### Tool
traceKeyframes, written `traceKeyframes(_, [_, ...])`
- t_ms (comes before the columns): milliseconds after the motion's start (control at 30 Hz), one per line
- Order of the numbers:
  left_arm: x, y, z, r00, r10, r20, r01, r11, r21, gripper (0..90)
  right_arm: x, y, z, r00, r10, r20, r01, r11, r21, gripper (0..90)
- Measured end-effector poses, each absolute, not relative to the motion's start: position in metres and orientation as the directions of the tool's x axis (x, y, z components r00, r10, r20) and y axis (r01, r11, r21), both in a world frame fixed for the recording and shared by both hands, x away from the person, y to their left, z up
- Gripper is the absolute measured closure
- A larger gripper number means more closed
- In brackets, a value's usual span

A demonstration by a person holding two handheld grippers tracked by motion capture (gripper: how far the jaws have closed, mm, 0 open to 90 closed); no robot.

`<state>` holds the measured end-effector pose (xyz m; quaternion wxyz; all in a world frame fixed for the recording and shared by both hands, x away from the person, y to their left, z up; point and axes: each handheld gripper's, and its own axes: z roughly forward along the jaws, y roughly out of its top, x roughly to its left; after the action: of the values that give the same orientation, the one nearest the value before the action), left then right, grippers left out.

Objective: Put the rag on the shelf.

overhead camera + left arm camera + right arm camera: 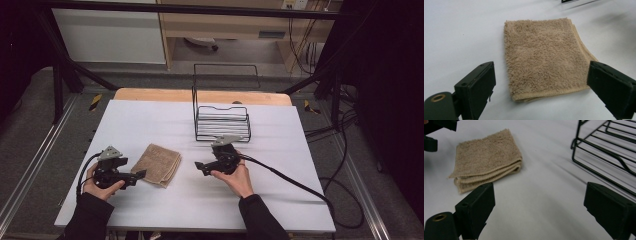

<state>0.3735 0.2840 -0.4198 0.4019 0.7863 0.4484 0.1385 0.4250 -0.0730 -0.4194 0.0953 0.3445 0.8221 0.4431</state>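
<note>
A folded tan towel (159,163) lies flat on the white table (150,120), left of centre. My left gripper (141,175) sits just left of the towel, pointing at it, jaws wide open and empty. In the left gripper view the towel (544,60) lies just ahead between the two spread jaws. My right gripper (199,167) rests on the table right of the towel, open and holding nothing. The right gripper view has the towel (486,160) at upper left, its folded layers facing me. A black wire rack (221,122) stands behind the right gripper.
The wire rack (606,147) has a tall wire back and a low ribbed base. Black cables (300,182) trail from the right gripper across the table's right side. A wooden strip (200,95) runs along the far table edge. Metal frame bars flank the table.
</note>
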Motion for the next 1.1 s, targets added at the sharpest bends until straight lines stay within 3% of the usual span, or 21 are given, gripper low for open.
traceKeyframes(433, [0.376, 0.288, -0.422, 0.545, 0.826, -0.147, 0.601, -0.263, 0.754, 10.1, 0.457, -0.008, -0.435, -0.778, 0.609, 0.156, 0.484, 0.423, 0.766, 42.4])
traceKeyframes(1100, [0.378, 0.291, -0.425, 0.534, 0.831, -0.157, 0.606, -0.246, 0.757, 14.0, 0.470, 0.012, -0.447, -0.799, 0.562, 0.217, 0.528, 0.480, 0.700, 82.6])
